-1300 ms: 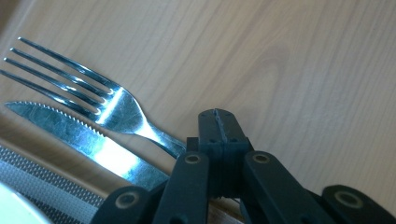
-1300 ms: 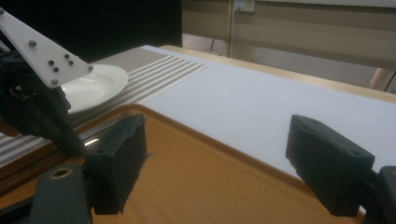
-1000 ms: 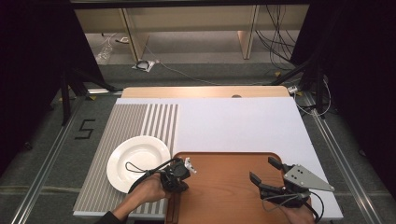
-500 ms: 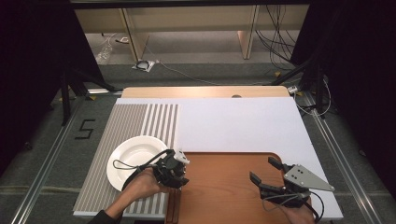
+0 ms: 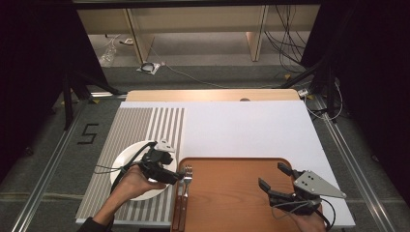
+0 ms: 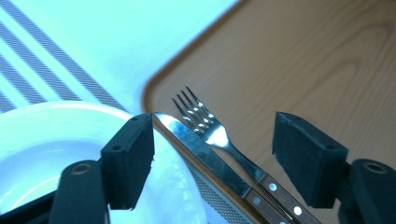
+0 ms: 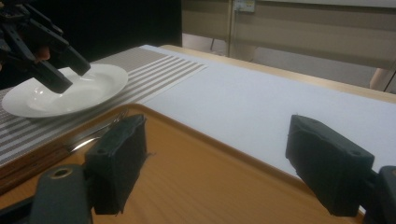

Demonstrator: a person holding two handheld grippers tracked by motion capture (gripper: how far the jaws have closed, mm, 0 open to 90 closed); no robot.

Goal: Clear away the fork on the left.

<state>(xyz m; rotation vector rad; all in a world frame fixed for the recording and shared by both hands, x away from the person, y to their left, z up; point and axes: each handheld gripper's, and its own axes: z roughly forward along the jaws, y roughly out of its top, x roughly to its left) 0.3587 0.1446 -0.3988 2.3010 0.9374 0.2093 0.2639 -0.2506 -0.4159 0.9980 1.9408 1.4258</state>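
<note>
Fork [image 6: 212, 133] and knife [image 6: 205, 156] side by side on the wooden tray's [image 5: 232, 193] left edge, beside the white plate [image 5: 126, 164]; left gripper [image 6: 212, 158] above them, jaws just opened, holding nothing; right gripper [image 7: 229, 158] spread, empty, over the tray

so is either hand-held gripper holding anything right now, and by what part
Nothing is held: the left hand-held gripper has just opened above the fork and knife; the right hand-held gripper is open.
</note>
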